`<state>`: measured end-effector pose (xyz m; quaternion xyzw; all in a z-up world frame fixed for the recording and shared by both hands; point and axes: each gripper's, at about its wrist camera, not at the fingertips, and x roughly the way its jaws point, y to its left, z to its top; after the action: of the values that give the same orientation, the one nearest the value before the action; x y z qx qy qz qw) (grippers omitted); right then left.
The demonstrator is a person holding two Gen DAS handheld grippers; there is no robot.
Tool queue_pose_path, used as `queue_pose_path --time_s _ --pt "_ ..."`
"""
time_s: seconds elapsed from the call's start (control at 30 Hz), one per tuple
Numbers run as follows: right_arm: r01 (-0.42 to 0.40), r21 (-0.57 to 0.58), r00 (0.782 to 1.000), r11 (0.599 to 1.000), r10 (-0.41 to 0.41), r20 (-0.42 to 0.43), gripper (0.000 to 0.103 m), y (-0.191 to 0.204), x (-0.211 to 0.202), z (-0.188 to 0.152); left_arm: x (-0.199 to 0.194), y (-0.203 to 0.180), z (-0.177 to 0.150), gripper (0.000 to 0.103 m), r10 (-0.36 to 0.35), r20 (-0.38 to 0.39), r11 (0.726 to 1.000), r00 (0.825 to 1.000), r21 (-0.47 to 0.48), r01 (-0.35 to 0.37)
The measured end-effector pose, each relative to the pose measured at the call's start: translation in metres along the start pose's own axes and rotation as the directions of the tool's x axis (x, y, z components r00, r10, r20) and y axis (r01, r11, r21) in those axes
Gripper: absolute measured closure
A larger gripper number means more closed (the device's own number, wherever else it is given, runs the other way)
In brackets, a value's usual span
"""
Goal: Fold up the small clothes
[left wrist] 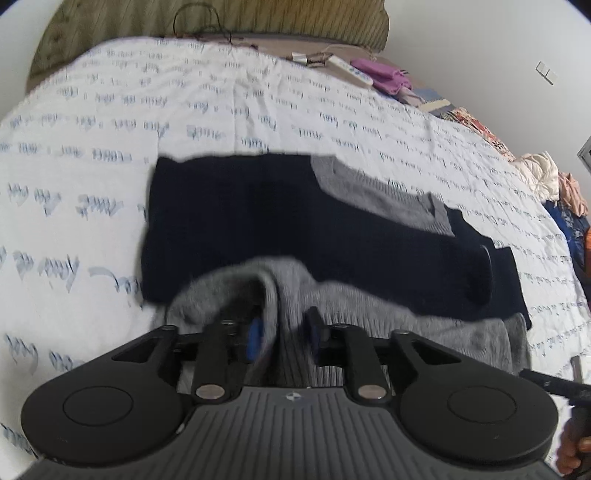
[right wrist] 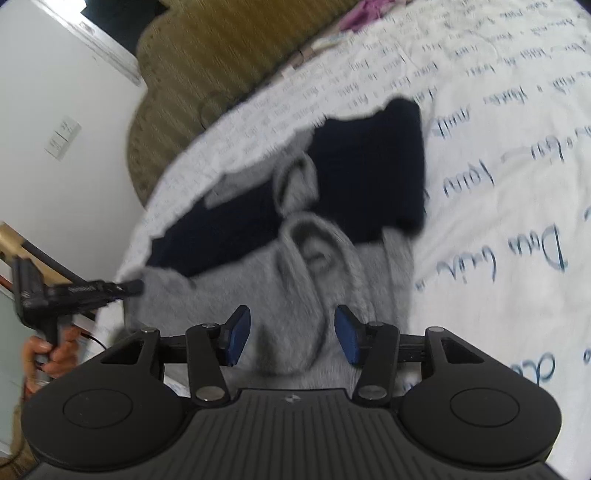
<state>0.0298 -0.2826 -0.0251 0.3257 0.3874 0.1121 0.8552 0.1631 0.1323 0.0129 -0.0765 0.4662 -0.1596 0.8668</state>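
A small navy garment (left wrist: 258, 221) with grey knit parts (left wrist: 388, 199) lies spread on the bed. Its grey ribbed edge (left wrist: 280, 295) is bunched up at the near side. My left gripper (left wrist: 285, 332) sits low over that edge with its jaws a little apart and a fold of grey knit between the blue pads (left wrist: 255, 339); they do not pinch it. In the right wrist view my right gripper (right wrist: 292, 336) stands open over the grey knit (right wrist: 314, 258), with the navy part (right wrist: 369, 166) beyond. The left gripper (right wrist: 110, 288) shows there at the left, held by a hand (right wrist: 48, 350).
The bed has a white sheet (left wrist: 110, 129) printed with blue script. An olive headboard (left wrist: 221, 22) runs along the far side. A power strip (left wrist: 351, 70) and a purple cloth (left wrist: 388, 75) lie near it. Piled clothes (left wrist: 543, 177) sit at the right edge. A white wall (right wrist: 55, 92) flanks the bed.
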Motion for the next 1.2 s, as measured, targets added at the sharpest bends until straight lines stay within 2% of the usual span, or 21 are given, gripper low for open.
queue_pose_path --time_s 0.07,0.1,0.13,0.17,0.3,0.4,0.5,0.6,0.7,0.87,0.97,1.13,1.2 --pt "0.003 -0.029 1.0 1.0 -0.003 -0.006 0.057 0.004 0.003 -0.007 0.004 0.003 -0.005 0.071 -0.03 -0.025 0.999 0.999 -0.022 0.029" --pt "0.016 -0.054 1.0 0.998 -0.017 -0.005 0.065 0.009 0.003 -0.008 0.006 0.004 -0.008 0.081 -0.04 -0.041 0.999 0.998 -0.03 0.038" --pt "0.027 -0.09 1.0 0.996 -0.027 -0.004 0.094 0.016 0.003 -0.009 0.006 0.004 -0.009 0.091 -0.046 -0.05 0.998 0.998 -0.035 0.045" --pt "0.026 -0.11 1.0 0.994 -0.027 -0.001 0.098 0.021 0.003 -0.009 0.004 0.004 -0.01 0.091 -0.052 -0.054 0.998 0.997 -0.038 0.05" --pt "-0.05 -0.085 0.997 0.995 0.054 0.053 0.098 0.027 -0.009 -0.001 -0.018 0.0 -0.007 0.092 -0.06 -0.005 0.998 0.998 -0.024 0.06" --pt "-0.142 -0.034 0.982 0.989 0.145 0.117 0.098 0.024 -0.022 0.014 -0.034 -0.005 0.004 0.092 -0.097 0.041 0.995 0.994 -0.035 0.099" --pt "-0.18 -0.009 0.968 0.984 0.178 0.178 0.098 0.024 -0.03 0.032 -0.041 -0.011 0.023 0.092 -0.112 0.085 0.993 0.99 -0.037 0.116" --pt "-0.165 -0.005 0.956 0.986 0.161 0.244 0.098 0.025 -0.031 0.05 -0.034 -0.018 0.043 0.092 -0.091 0.106 0.994 0.99 -0.049 0.097" --pt "-0.167 0.04 0.944 0.985 0.149 0.294 0.098 0.016 -0.023 0.07 -0.018 -0.017 0.063 0.092 -0.077 0.094 0.993 0.993 -0.081 0.085" --pt "-0.136 0.134 0.94 0.982 0.085 0.329 0.098 -0.005 0.003 0.095 0.018 -0.003 0.082 0.092 -0.028 0.058 0.983 0.998 -0.177 0.038" --pt "-0.124 0.193 0.94 0.973 0.053 0.337 0.098 -0.02 0.014 0.103 0.032 0.007 0.088 0.092 -0.032 0.045 0.972 0.998 -0.231 0.042" --pt "-0.131 0.27 0.938 0.954 0.031 0.344 0.098 -0.039 0.032 0.114 0.056 0.031 0.097 0.088 -0.089 0.029 0.933 0.996 -0.349 0.094" --pt "-0.117 0.295 0.941 0.948 0.011 0.337 0.097 -0.045 0.042 0.119 0.064 0.044 0.098 0.076 -0.148 0.03 0.889 0.989 -0.434 0.146"
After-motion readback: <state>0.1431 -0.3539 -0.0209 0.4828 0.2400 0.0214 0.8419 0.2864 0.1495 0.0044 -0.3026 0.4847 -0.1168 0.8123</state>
